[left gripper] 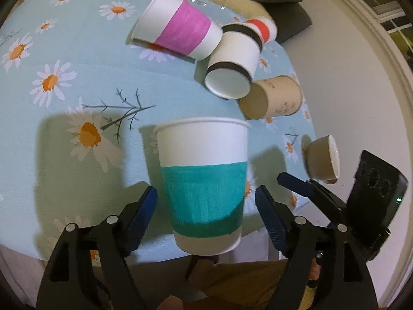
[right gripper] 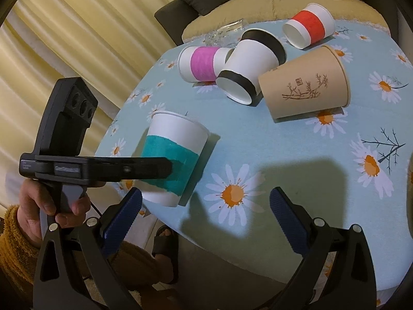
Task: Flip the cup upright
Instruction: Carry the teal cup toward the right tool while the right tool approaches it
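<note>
A white paper cup with a teal band [left gripper: 204,180] stands upright near the table's front edge, rim up. My left gripper [left gripper: 206,206] is open, its jaws on either side of the cup with gaps to both. In the right wrist view the same cup [right gripper: 175,155] stands at the left, with the left gripper's finger [right gripper: 144,166] across its band. My right gripper [right gripper: 204,206] is open and empty above the tablecloth, to the right of the cup. The right gripper's finger [left gripper: 296,183] shows at the right in the left wrist view.
Several cups lie on their sides at the back: pink-banded [left gripper: 178,28], black-banded [left gripper: 235,64], red-banded [right gripper: 309,25], brown [right gripper: 307,87]. A small brown cup [left gripper: 322,157] lies near the right edge. A clear glass [right gripper: 227,32] lies behind. The daisy tablecloth [right gripper: 284,149] covers the round table.
</note>
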A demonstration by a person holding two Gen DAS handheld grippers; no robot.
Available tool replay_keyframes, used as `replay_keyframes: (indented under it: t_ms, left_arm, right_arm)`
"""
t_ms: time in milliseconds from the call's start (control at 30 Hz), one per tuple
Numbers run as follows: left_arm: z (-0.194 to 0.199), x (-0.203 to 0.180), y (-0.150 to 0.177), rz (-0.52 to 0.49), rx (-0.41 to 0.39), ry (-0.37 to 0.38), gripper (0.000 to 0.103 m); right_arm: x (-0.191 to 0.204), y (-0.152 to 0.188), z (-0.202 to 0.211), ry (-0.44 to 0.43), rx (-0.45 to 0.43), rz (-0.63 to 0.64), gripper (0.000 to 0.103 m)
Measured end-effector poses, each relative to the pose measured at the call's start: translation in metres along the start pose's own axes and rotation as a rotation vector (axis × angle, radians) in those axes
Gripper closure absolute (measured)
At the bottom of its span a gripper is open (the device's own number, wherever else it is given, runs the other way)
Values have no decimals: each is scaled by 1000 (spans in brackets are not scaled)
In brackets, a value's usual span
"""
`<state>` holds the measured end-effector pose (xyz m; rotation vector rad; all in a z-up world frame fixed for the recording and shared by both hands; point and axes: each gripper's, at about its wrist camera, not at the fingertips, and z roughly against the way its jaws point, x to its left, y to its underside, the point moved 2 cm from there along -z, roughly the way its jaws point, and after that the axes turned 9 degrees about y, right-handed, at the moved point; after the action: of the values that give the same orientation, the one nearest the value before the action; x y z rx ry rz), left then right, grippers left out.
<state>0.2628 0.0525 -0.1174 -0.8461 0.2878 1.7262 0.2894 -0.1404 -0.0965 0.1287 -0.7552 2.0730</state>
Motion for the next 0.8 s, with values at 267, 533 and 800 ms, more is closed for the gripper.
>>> replay_keyframes:
  t_ms: [267, 533, 800]
  left_arm:
    - [38, -3, 2, -34, -86, 22, 26]
    - [92, 11, 39, -19, -255, 96, 26]
    - [101, 54, 64, 39, -288, 147, 26]
  right_arm:
    - [-1, -5, 8, -32, -22, -27, 5]
    - [16, -20, 8, -66, -5, -88, 5]
    - [36, -45, -22, 45, 100, -91, 5]
